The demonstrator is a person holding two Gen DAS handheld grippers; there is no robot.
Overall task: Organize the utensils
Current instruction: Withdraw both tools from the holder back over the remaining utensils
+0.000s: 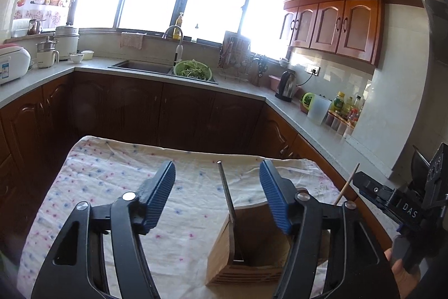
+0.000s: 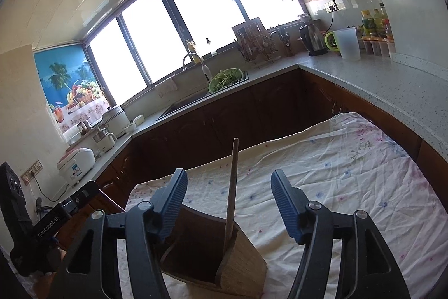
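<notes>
The wooden utensil holder (image 1: 252, 237) stands on the floral cloth (image 1: 112, 181), directly below and between the two tools. A metal chopstick (image 1: 226, 191) stands in its left compartment, leaning slightly, inside the span of the left gripper (image 1: 217, 192) but touching neither pad. A wooden chopstick (image 2: 231, 187) stands in the adjoining compartment, between the pads of the right gripper (image 2: 229, 203), again clear of both.

We judge the insertion step complete for both pieces: each gripper stands with its pads apart and nothing clamped. The next move calls for a clean retreat, straight back and up along each tool's axis, so that neither pad catches a chopstick and tips the holder. We see no further loose utensils on the cloth ahead of the tools.

Both tools are pitched moderately downward over the holder, side by side. The right gripper's body appears at the right edge of the left wrist view, with part of a hand (image 1: 403, 275) below it.
</notes>
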